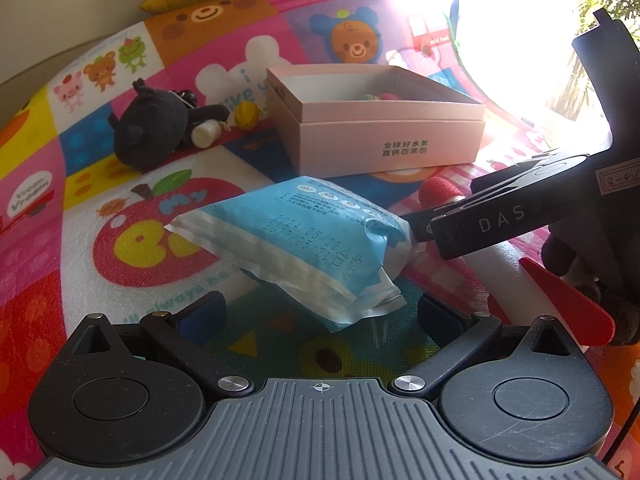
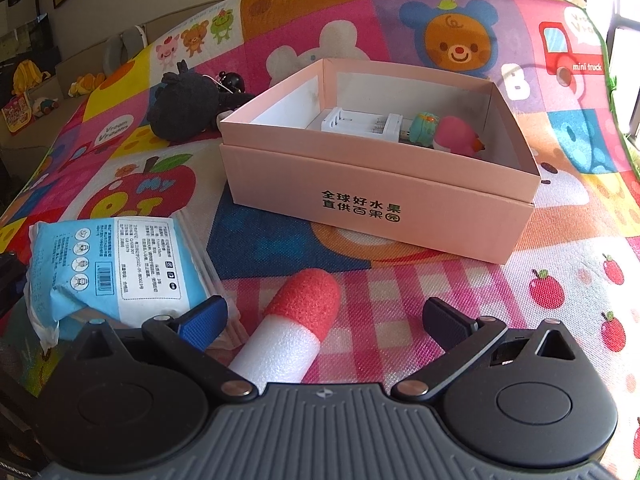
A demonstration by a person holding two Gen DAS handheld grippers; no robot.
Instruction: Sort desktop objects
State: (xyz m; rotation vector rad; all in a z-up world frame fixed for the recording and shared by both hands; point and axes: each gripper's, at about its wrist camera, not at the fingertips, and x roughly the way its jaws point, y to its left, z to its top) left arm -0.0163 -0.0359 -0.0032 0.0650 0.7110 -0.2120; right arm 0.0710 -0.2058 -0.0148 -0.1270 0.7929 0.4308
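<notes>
1. Your left tongs (image 1: 320, 312) stand apart, with the blue tissue pack (image 1: 304, 240) lying just ahead of them on the play mat (image 1: 120, 208).
2. Your right tongs (image 2: 324, 320) are spread too, and the foam rocket (image 2: 292, 328) lies between them, untouched.
3. Farther off sits the pink box (image 2: 372, 208), holding a white charger (image 2: 360, 124) and small toys.
4. Far left lies a black plush (image 1: 152, 128).

Pink box (image 2: 376, 204): "全球好水果 直供百果园". Play mat (image 2: 587, 66): "mini truck", "Vroom Vroom". Right gripper (image 1: 502, 218): "DAS".
</notes>
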